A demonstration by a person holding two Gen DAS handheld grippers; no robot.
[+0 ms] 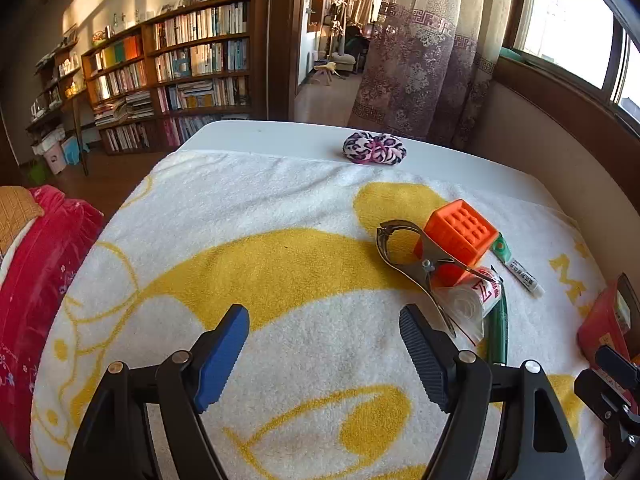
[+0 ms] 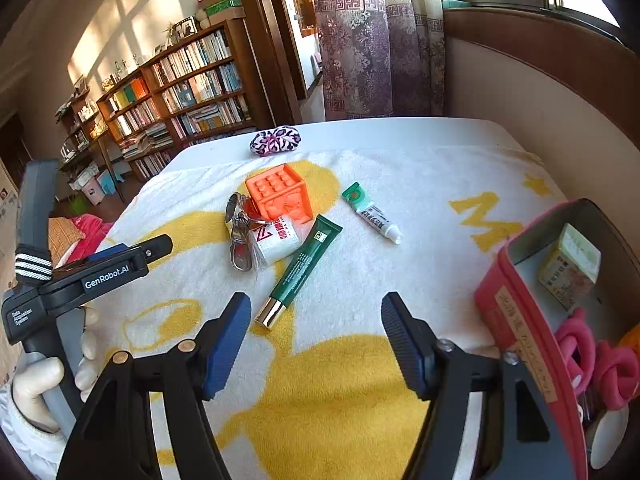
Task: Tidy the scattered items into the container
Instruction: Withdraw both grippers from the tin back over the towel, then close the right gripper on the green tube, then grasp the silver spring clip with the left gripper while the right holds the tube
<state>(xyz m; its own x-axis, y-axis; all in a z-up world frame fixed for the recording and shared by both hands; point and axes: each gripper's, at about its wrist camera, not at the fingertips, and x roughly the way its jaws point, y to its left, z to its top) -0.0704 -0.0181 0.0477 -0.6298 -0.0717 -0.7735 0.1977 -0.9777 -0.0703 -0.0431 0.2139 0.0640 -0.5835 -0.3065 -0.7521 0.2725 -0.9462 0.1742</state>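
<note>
Scattered on the yellow-and-white towel lie an orange cube, a metal clamp, a white packet, a dark green tube and a small white tube. A patterned scrunchie sits beyond the towel. My right gripper is open and empty, just short of the green tube's gold cap. My left gripper is open and empty over bare towel, with the clamp and cube ahead to its right. The red container stands at the right.
The container holds a small box and a pink looped item. A gloved hand holds the left gripper. A red cushion lies off the table's left. Bookshelves, a curtain and a wall surround the table.
</note>
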